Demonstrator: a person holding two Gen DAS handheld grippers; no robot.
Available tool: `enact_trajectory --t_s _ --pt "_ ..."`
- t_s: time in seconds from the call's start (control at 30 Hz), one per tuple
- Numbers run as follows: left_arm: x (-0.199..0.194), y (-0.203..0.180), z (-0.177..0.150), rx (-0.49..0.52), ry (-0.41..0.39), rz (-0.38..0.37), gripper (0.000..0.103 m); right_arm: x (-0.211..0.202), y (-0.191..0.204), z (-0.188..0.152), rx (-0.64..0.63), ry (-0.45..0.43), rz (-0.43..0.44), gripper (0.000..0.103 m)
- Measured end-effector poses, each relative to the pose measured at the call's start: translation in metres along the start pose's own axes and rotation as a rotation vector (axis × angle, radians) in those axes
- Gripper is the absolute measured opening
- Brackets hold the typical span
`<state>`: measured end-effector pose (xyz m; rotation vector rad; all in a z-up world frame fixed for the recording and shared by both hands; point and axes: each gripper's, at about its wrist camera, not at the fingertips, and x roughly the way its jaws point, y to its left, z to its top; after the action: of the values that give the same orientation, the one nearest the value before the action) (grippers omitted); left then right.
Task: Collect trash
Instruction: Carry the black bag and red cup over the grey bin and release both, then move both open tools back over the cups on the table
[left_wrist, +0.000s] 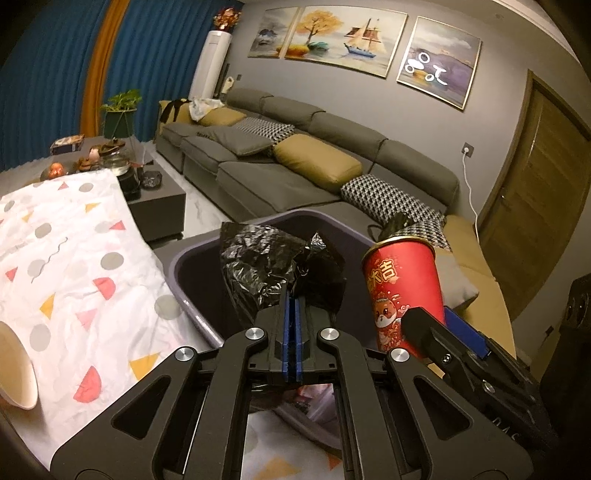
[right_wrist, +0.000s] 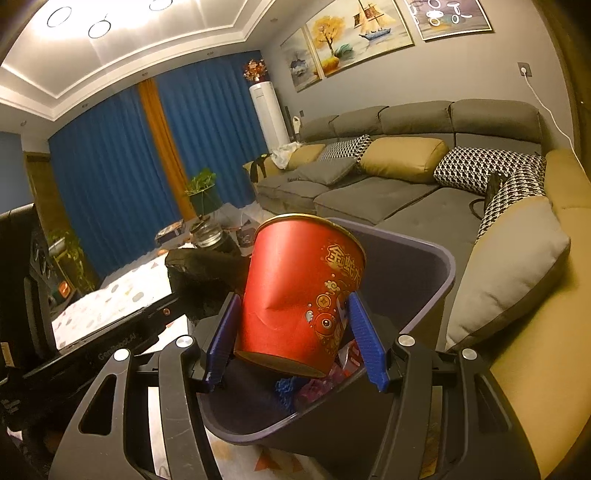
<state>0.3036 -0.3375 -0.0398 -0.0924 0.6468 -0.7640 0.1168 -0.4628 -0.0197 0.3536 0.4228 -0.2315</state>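
Observation:
My left gripper (left_wrist: 294, 295) is shut on a crumpled black plastic bag (left_wrist: 269, 269) and holds it over the open purple-grey trash bin (left_wrist: 184, 258). My right gripper (right_wrist: 291, 306) is shut on a red paper cup (right_wrist: 303, 291) with gold print, tilted, above the same bin (right_wrist: 436, 273). The cup's side is dented where the blue fingers (right_wrist: 365, 343) press it. The cup also shows in the left wrist view (left_wrist: 402, 291), to the right of the bag. The bag shows in the right wrist view (right_wrist: 199, 273), left of the cup. Colourful wrappers (right_wrist: 314, 387) lie in the bin's bottom.
A table with a white patterned cloth (left_wrist: 74, 277) is left of the bin, with a beige paper bowl (left_wrist: 16, 369) at its near edge. A grey sofa (left_wrist: 295, 166) with cushions runs behind and to the right. A low dark table (left_wrist: 155, 192) with several items stands farther back.

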Motion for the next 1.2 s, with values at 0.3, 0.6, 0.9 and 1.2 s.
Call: enact_trajectory --t_s 0.3,0.6,0.9,1.2 --pt "-0.025 0.021 -0.006 -0.045 -0.03 0.048 0.065 0.006 0.006 -0.005 -0.009 0.023 -0.006 0.06" --pt "-0.095 0.043 -0.022 -0.075 -0.138 0.2 0.093 0.01 0.014 -0.008 -0.033 0.022 -0.014 0.071" --pt "-0.176 0.063 -0.043 -0.103 -0.212 0.402 0.095 -0.033 0.043 -0.011 -0.093 -0.043 -0.01 0.076" --pt "-0.257 0.096 -0.083 -0.189 -0.249 0.563 0.096 -0.085 0.102 -0.032 -0.173 -0.078 0.116 0.08"
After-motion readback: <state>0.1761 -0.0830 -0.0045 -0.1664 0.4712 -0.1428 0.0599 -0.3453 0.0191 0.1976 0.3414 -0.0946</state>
